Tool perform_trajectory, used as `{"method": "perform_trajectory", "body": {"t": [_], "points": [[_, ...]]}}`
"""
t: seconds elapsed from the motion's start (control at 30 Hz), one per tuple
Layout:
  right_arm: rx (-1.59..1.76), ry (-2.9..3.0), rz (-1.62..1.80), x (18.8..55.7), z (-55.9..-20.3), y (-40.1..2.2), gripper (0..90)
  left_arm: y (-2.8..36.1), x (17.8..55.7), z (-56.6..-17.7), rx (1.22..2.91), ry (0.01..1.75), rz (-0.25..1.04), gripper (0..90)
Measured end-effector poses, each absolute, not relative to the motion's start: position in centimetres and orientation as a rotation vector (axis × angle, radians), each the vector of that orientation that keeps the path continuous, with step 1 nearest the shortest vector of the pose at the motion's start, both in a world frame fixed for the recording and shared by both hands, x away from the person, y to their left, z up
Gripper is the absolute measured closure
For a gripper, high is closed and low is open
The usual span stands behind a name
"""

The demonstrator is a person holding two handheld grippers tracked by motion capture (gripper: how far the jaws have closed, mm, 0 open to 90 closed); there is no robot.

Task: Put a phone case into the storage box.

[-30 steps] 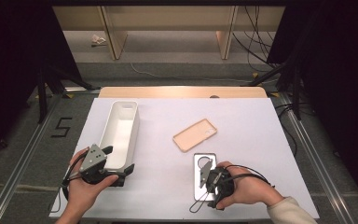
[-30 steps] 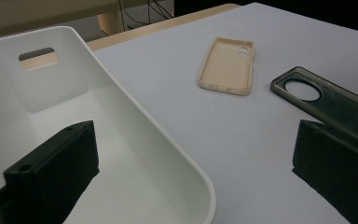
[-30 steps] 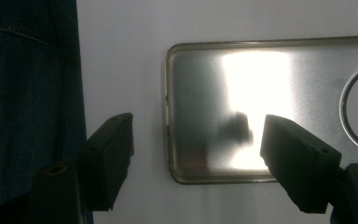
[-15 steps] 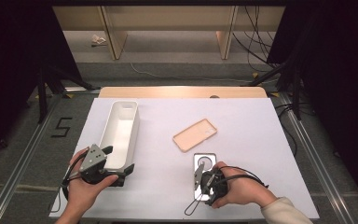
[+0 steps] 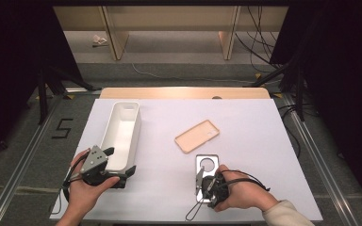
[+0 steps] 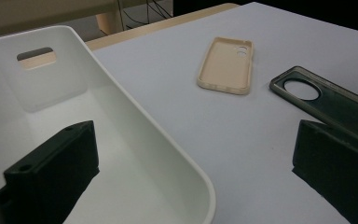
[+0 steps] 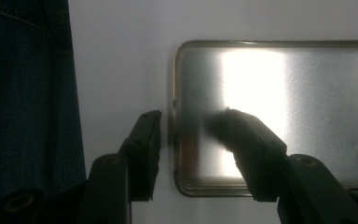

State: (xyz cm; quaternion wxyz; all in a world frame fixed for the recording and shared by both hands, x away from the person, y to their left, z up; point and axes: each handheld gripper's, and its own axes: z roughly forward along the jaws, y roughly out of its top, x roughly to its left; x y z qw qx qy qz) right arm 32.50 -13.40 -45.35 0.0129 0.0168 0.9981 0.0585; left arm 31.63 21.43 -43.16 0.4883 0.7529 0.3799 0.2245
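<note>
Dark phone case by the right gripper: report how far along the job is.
Done: nothing is in the white bin yet.

In hand: the right gripper has just been closing, its jaws straddling the near edge of the dark phone case, not yet clamped. The left gripper stands open astride the bin's near wall.

Left: lifting that case, and the beige phone case still lying on the table.

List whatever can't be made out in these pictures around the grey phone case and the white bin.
- Grey phone case, right gripper view: far end cut off by the frame edge; glare washes out its surface.
- Right hand-held gripper: jaws have just been closing astride the case's near edge; whether the pads touch it is blurred.
- White bin, left gripper view: near end cut off by the frame edge.
- Left hand-held gripper, high view: its own body hides the jaws.
</note>
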Motion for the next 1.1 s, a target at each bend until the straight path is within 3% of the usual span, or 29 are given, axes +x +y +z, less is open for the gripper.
{"method": "perform_trajectory", "body": {"t": [0.4,0.9,1.1], "points": [[0.027,3.090,0.147,31.9,-45.3,-13.0,64.9,21.4,31.6,-43.1,1.829,0.924,0.547,0.0],[0.027,3.122,0.136,31.5,-45.2,-12.8,88.1,21.4,31.6,-43.2,1.832,0.924,0.546,0.0],[0.037,3.138,0.129,31.6,-45.2,-12.9,89.2,21.4,31.6,-43.2,1.832,0.924,0.546,0.0]]}}
